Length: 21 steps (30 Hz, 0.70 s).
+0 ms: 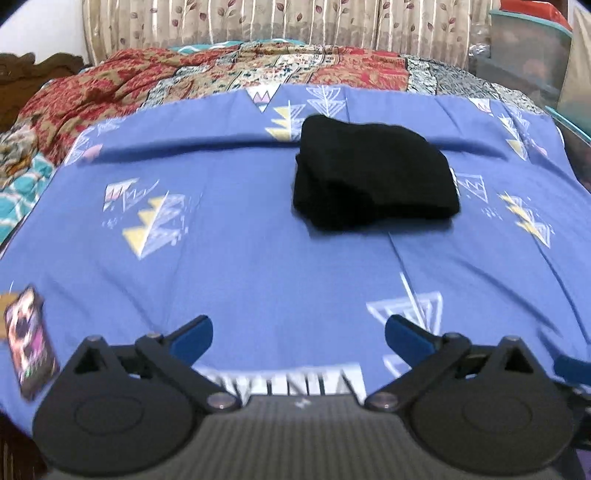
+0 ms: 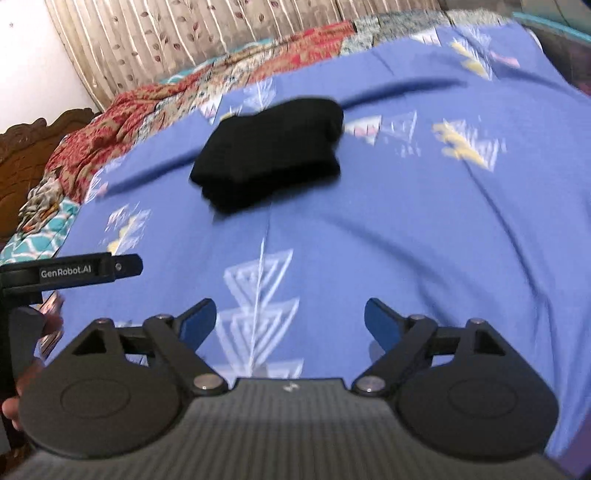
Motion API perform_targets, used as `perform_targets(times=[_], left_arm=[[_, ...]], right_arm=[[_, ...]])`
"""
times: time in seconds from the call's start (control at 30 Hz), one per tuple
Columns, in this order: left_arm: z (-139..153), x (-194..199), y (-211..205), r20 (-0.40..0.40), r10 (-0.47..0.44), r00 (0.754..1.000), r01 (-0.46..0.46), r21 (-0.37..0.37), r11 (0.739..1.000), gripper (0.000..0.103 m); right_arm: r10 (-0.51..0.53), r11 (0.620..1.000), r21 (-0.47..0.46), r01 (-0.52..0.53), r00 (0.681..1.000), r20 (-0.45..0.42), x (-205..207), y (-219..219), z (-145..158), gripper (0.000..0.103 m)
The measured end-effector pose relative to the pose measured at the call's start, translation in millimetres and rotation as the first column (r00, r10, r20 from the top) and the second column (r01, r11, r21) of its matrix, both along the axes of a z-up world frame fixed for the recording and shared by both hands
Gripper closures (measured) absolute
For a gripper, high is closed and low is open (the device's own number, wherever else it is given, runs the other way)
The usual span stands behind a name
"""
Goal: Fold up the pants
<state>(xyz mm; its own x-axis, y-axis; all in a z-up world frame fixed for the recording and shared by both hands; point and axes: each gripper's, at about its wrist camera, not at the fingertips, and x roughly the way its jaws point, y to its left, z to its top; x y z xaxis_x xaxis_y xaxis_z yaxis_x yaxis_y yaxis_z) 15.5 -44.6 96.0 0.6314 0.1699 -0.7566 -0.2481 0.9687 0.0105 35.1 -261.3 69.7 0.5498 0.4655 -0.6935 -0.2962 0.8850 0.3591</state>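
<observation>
Surroundings: a patterned quilt [image 1: 221, 77] in red and beige lies bunched along the far edge of the bed [image 1: 240, 258], past the blue sheet [image 1: 258, 206] with its triangle prints; a leaf-print curtain [image 1: 229, 22] hangs behind it.
Left side: a carved wooden headboard [image 2: 33, 147] rises past the bed's left edge, next to a teal patterned cloth [image 1: 18, 192].
Right side: a clear plastic bin [image 1: 528, 55] stands off the bed's far right corner.
Loose item: one small printed packet [image 1: 31, 343] lies at the near left edge of the bed; too blurred to read.
In the way: nothing lies on the sheet between the fingers and the pants; a long crease crosses the sheet behind the bundle.
Pants: one pair of black pants [image 1: 373, 173], folded into a compact stacked bundle, rests on the sheet toward the far side of the bed, near its middle.
Left gripper [image 1: 299, 338]: fingers spread wide, released, holding nothing, hovering over the near part of the sheet, well apart from the pants.
Right gripper [image 2: 290, 323]: fingers likewise spread and empty, over the near part of the sheet, well apart from the pants.
Counts: two grippers, one pants bundle, one quilt, one bin, one packet.
</observation>
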Motion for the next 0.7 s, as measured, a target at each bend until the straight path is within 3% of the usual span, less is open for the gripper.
perform_targets(times=[0.3, 0.7], left_arm=[[-8.5, -43.5, -23.1, -0.039, -0.008, 0.999, 0.009, 0.027, 1.0, 0.0], [-17.5, -45.7, -19.3, -0.071, 0.025, 0.997, -0.025, 0.013, 1.0, 0.0]], right_arm=[[0.009, 1.0, -0.008, -0.009, 1.0, -0.023, -25.4, 8.2, 2.7, 0.013], [0.003, 1.0, -0.008, -0.003, 0.999, -0.037, -23.4, 21.2, -5.2, 0.013]])
